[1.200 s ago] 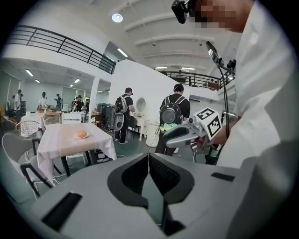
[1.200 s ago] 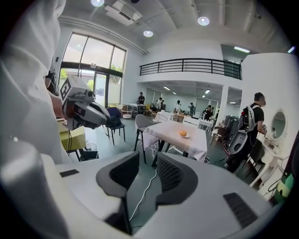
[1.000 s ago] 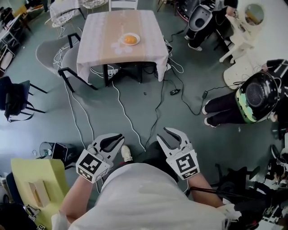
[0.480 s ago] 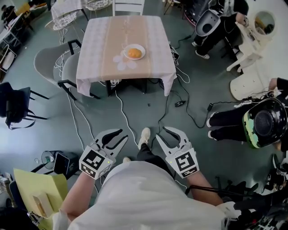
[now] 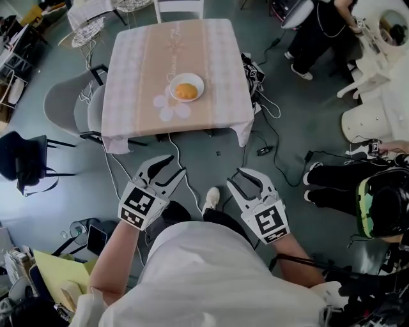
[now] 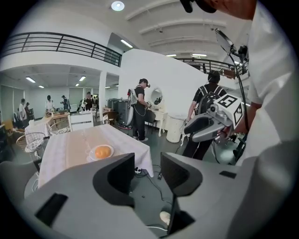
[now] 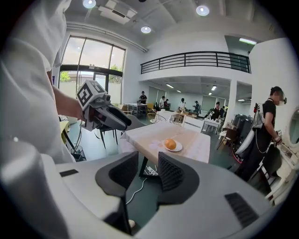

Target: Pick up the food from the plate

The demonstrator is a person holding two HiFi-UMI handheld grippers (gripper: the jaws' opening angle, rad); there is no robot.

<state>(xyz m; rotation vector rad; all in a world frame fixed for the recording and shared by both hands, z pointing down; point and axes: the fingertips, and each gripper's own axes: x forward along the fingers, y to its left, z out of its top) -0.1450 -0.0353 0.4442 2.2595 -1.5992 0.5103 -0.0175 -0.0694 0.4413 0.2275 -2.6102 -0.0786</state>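
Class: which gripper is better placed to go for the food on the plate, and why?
Probably the right gripper: its jaws stand apart, empty, aimed almost at the orange food on the plate. The table is far off.

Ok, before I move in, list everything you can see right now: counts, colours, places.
food: one, orange, round, on the plate
plate: one, white, on the table's near half
table: one, pale cloth with a beige runner, ahead of the person
grey chairs: two, at the table's left side
white chair: one, at the table's far end
bystanders: at least two, dark clothes, right of the table
shoe: one, white, between the grippers
left gripper: one, grey, short of the table, jaws opening, nothing between them
right gripper: one, grey, short of the table, jaws apart, empty
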